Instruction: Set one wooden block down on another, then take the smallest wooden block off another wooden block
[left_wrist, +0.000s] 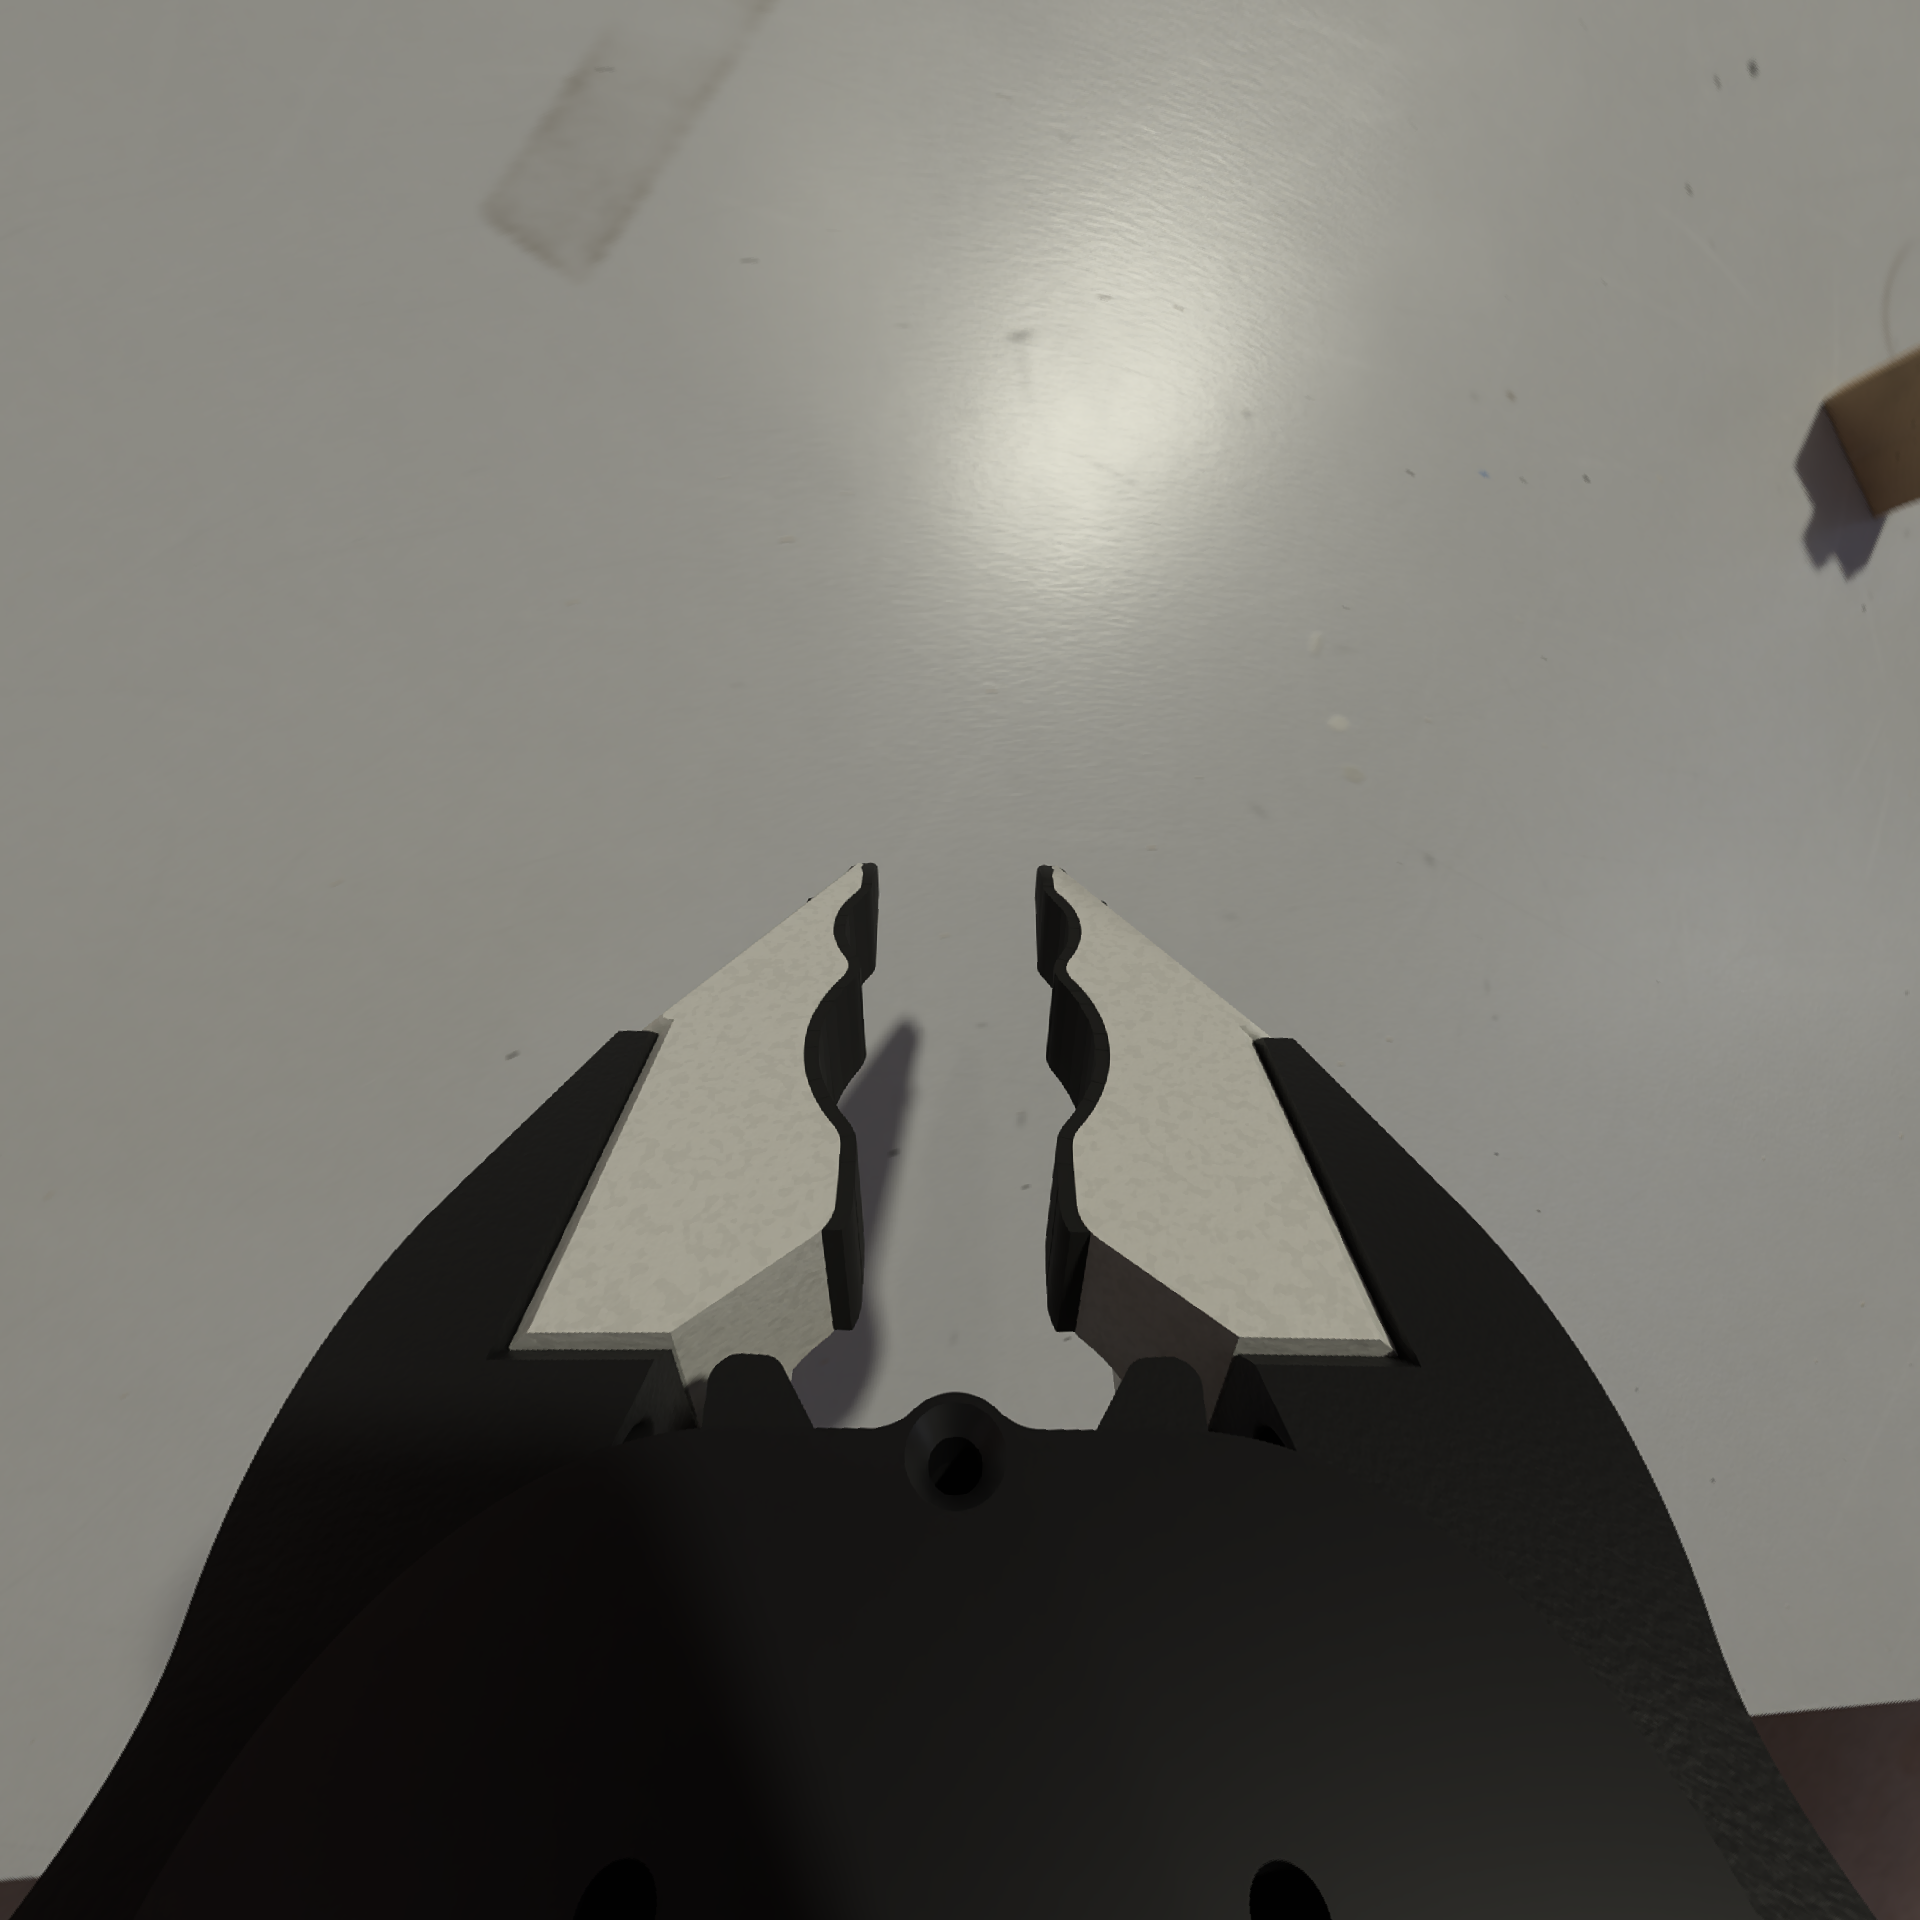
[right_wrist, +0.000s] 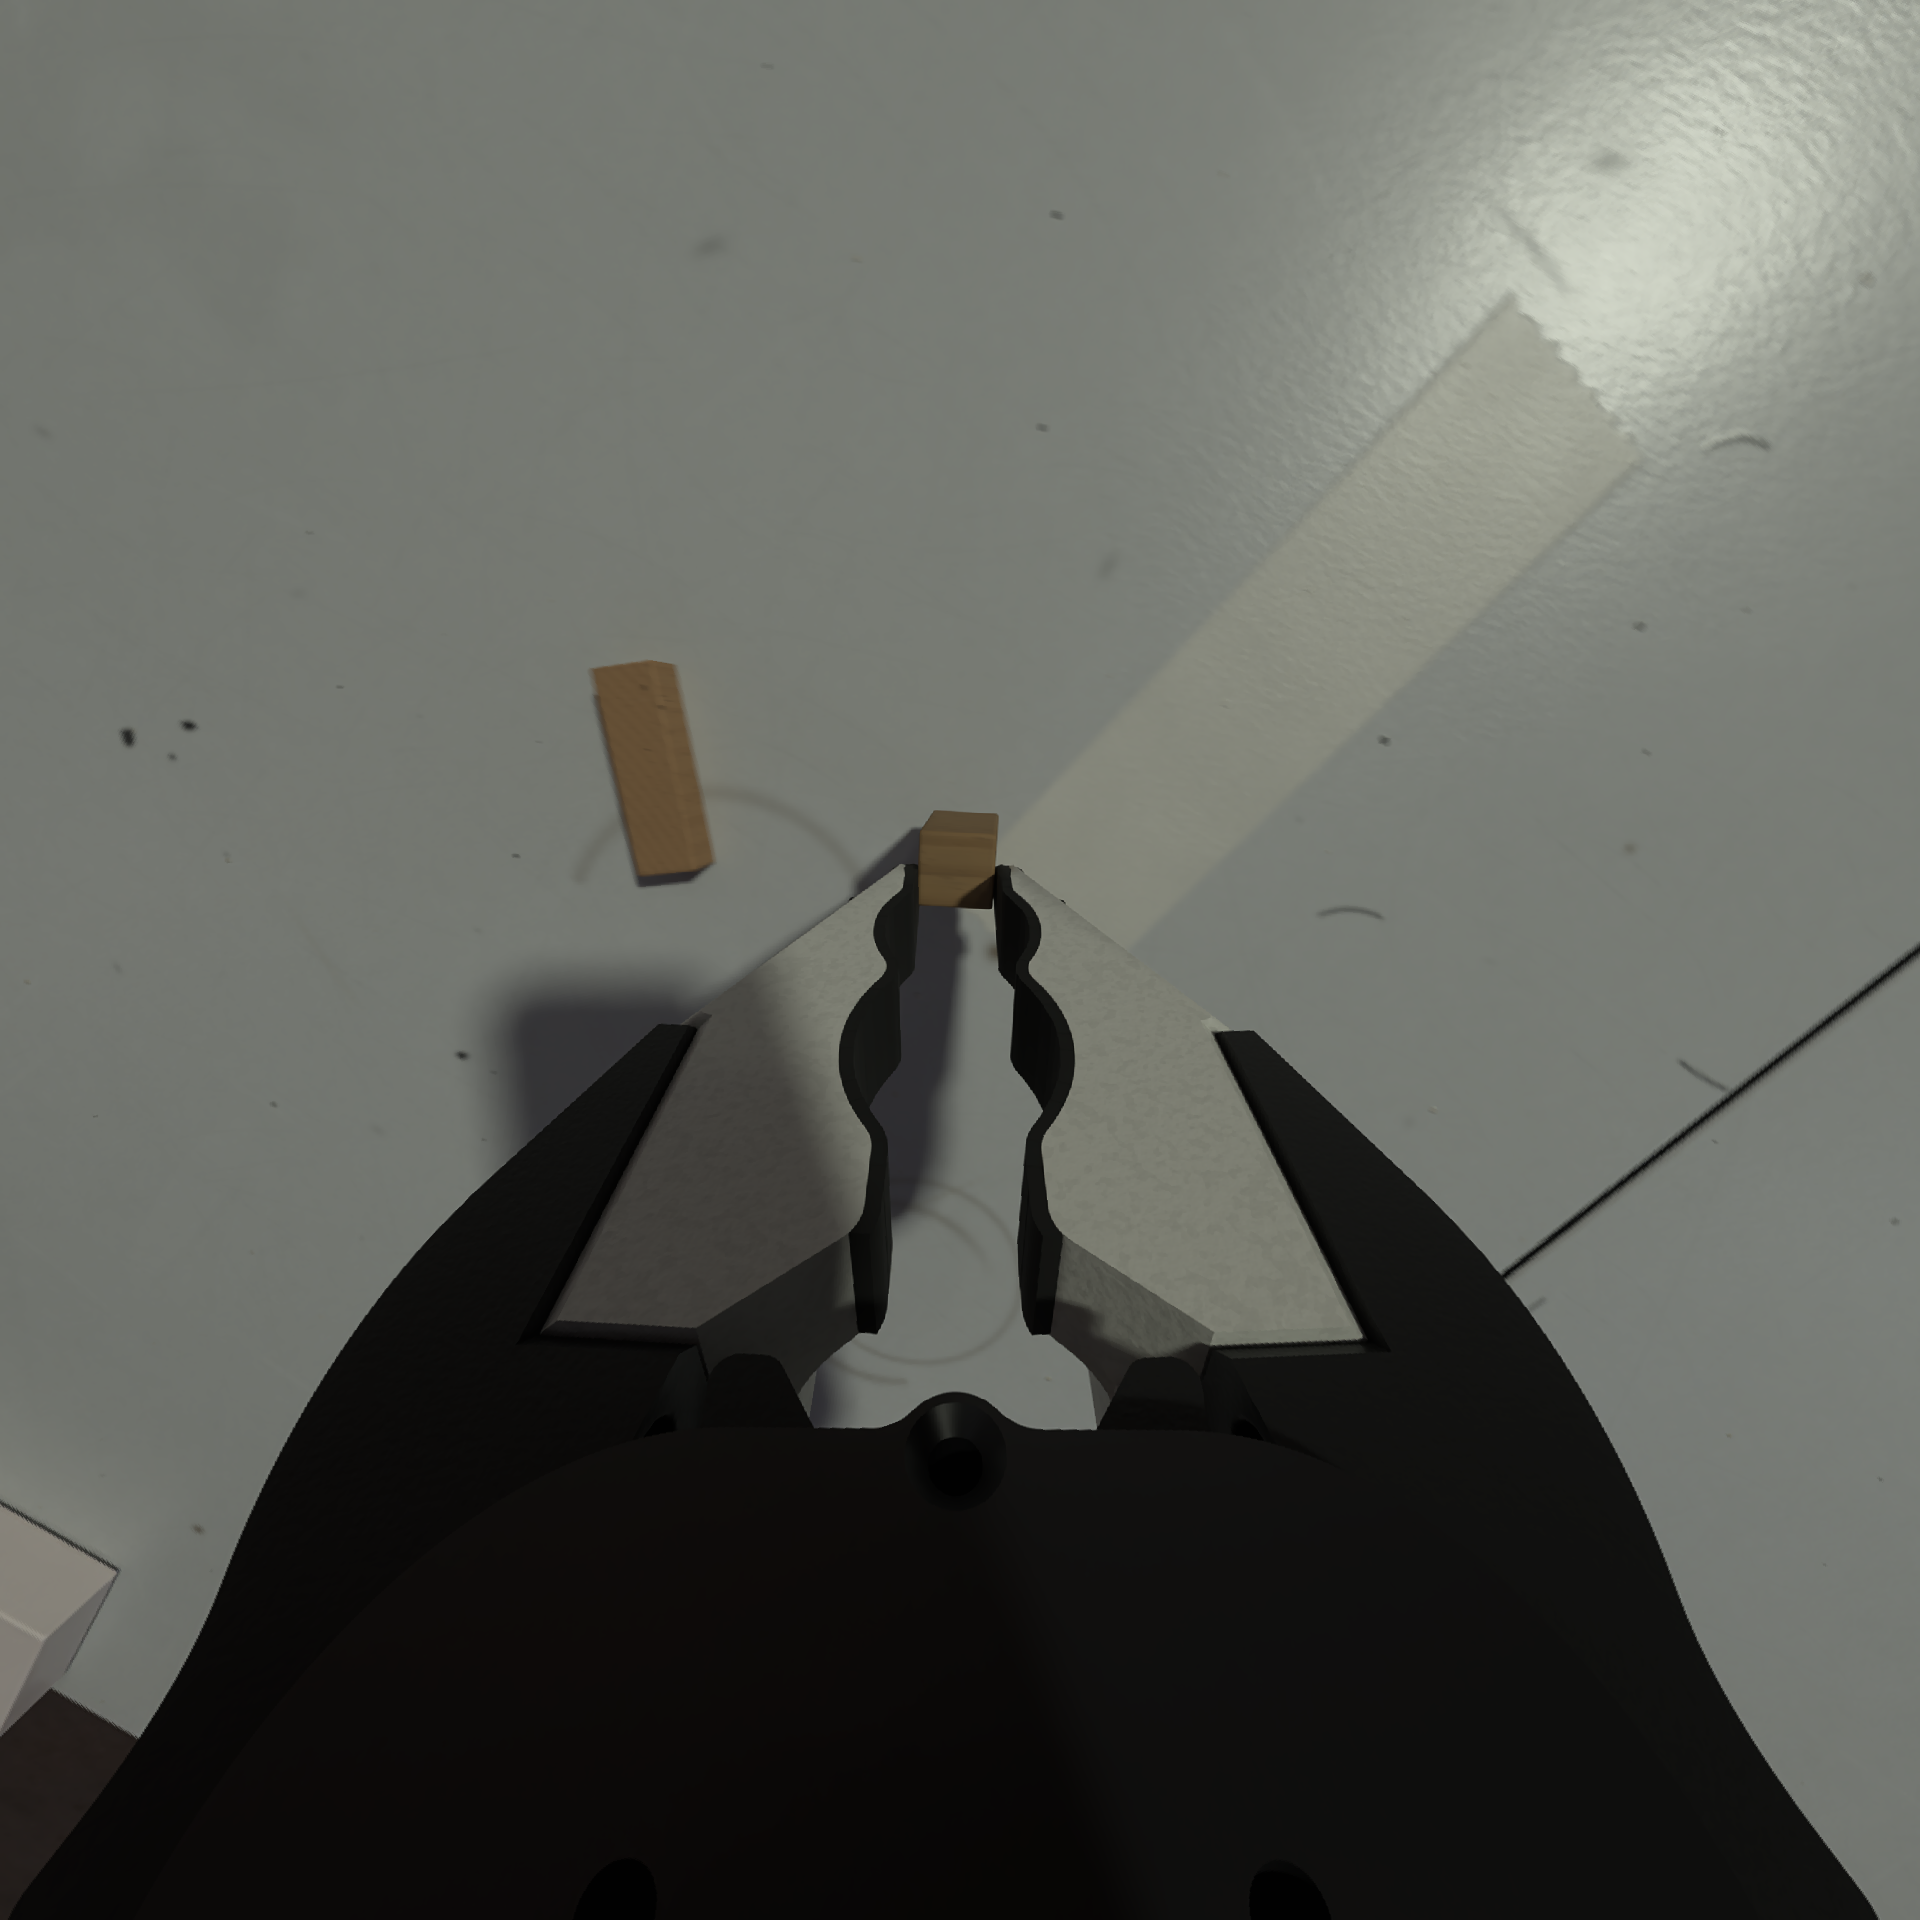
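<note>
In the right wrist view my right gripper (right_wrist: 957, 883) is shut on a small wooden cube (right_wrist: 957, 858), pinched between the fingertips and held above the grey table. A longer flat wooden block (right_wrist: 654, 771) lies on the table to the left of the cube, apart from it. In the left wrist view my left gripper (left_wrist: 957, 883) is open and empty above bare table. A corner of a wooden block (left_wrist: 1883, 442) shows at the right edge of that view, far from the left fingers.
A pale tape strip (right_wrist: 1320, 634) runs diagonally up to the right behind the cube. Another faint tape strip (left_wrist: 613, 135) lies at the upper left. A white box corner (right_wrist: 47, 1621) sits at the lower left. A thin black line (right_wrist: 1714, 1101) crosses the table on the right.
</note>
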